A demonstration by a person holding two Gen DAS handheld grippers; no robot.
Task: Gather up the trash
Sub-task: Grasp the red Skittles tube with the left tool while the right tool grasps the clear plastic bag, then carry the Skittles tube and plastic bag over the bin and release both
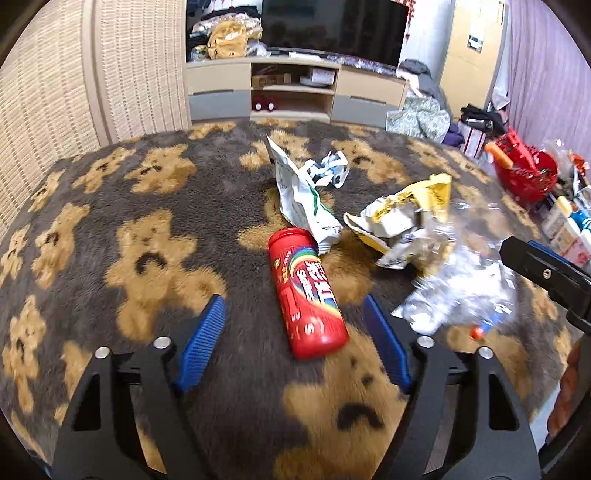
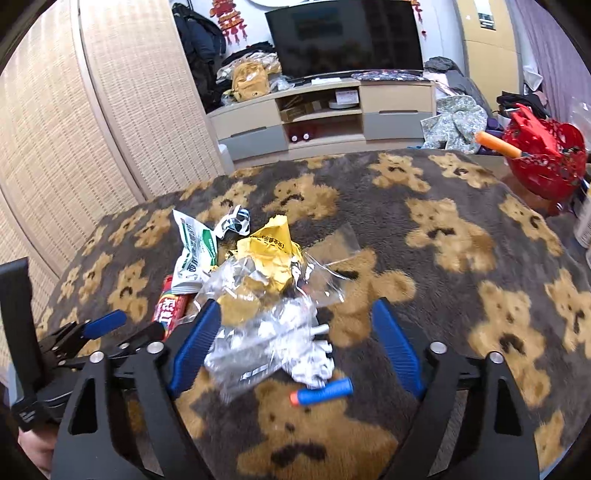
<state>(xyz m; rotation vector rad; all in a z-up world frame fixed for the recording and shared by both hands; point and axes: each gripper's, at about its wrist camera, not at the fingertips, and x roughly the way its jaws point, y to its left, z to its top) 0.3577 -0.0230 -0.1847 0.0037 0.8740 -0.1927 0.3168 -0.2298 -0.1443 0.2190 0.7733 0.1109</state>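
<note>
The red can point(image 1: 308, 293) lies flat, lengthwise away from you; your left gripper point(image 1: 293, 314) hovers tilted down, jaws wide, empty.

A dark television point(image 1: 332, 26) tops a beige cabinet point(image 1: 295, 92) beside woven wall panels point(image 1: 48, 85).

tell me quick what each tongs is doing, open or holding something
Left tongs: open, holding nothing, red can between the jaws.
Right tongs: open, holding nothing, over clear plastic wrapper.

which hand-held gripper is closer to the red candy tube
Left. The left hand-held gripper has the red candy tube lying between its open fingers. The right hand-held gripper sits off to the tube's right, over the clear plastic wrapper.
</note>
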